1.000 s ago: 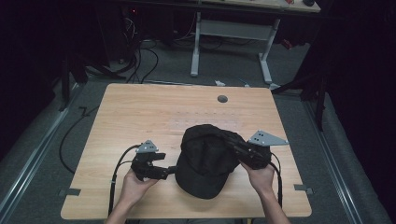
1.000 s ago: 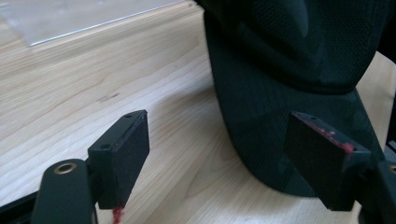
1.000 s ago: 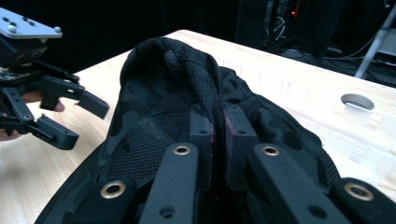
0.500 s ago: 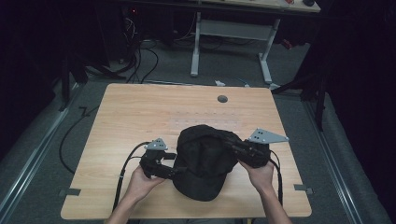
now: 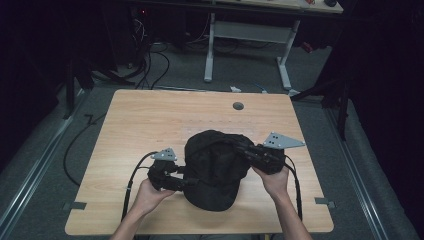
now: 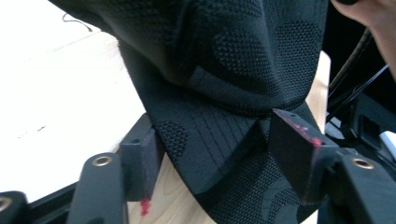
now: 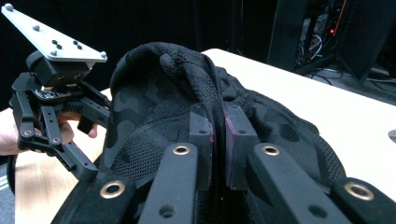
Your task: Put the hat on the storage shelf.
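Right gripper (image 7: 216, 126): its two jaws are pressed together on a raised fold of the black cap (image 5: 215, 167), the fabric pinched between the red-smeared pads; in the high view it sits at the cap's right edge, held by the person's right hand (image 5: 274, 181), with a grey three-cornered plate on top.
Left gripper (image 6: 212, 156): jaws spread apart, with the cap's stitched brim (image 6: 210, 149) lying between them; the left pad touches the brim's edge, while the right pad stands just beside the fabric and contact there cannot be told.
Left hand (image 5: 150, 192): grips the left gripper from the near side of the table, a black cable looping away from it toward the table's front left.
Black cap: a knit, faintly patterned cap, bunched and lifted at its crown on the right gripper's side, resting on the near middle of the table between the two grippers.
Table (image 5: 150, 120): light wood top, with a small round dark grommet (image 5: 238, 106) near its far edge, well apart from the cap.
Surroundings: grey floor with dark cables to the left, and a white-legged desk frame (image 5: 250, 45) beyond the table.
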Demonstrator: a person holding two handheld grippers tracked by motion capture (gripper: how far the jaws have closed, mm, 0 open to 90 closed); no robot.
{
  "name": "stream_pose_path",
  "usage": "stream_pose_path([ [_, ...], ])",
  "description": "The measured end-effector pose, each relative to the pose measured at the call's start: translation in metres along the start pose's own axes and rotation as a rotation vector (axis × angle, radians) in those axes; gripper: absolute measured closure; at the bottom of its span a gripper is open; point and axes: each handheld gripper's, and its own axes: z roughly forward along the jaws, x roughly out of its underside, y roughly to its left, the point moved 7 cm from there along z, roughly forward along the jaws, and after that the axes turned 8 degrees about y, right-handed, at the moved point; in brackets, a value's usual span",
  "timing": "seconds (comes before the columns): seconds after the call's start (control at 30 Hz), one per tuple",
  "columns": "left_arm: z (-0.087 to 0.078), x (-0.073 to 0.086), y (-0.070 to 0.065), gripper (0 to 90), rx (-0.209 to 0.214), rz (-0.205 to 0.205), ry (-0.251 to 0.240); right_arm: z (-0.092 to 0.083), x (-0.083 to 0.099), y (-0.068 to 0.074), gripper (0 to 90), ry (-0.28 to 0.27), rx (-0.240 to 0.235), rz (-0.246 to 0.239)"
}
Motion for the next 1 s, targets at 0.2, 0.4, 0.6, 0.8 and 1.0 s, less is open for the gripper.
stream_pose_path([
  [0.2,-0.003,0.001,0.000,55.4,0.004,0.014,0.005,0.000,-0.006,0.001,83.2,-0.015,0.005,-0.030],
  [0.4,-0.007,0.000,-0.003,66.7,0.034,0.022,-0.016,-0.002,-0.009,0.003,82.8,-0.028,0.016,-0.047],
  [0.6,-0.015,-0.004,-0.009,75.1,0.073,0.026,-0.026,-0.005,-0.013,0.004,81.5,-0.053,0.019,-0.050],
  [0.8,-0.020,-0.006,-0.016,81.0,0.110,0.041,-0.026,-0.004,-0.014,0.002,79.7,-0.064,0.024,-0.034],
  [1.0,-0.027,-0.009,-0.023,86.2,0.153,0.058,-0.051,-0.006,-0.015,0.000,75.8,-0.072,0.030,-0.024],
])
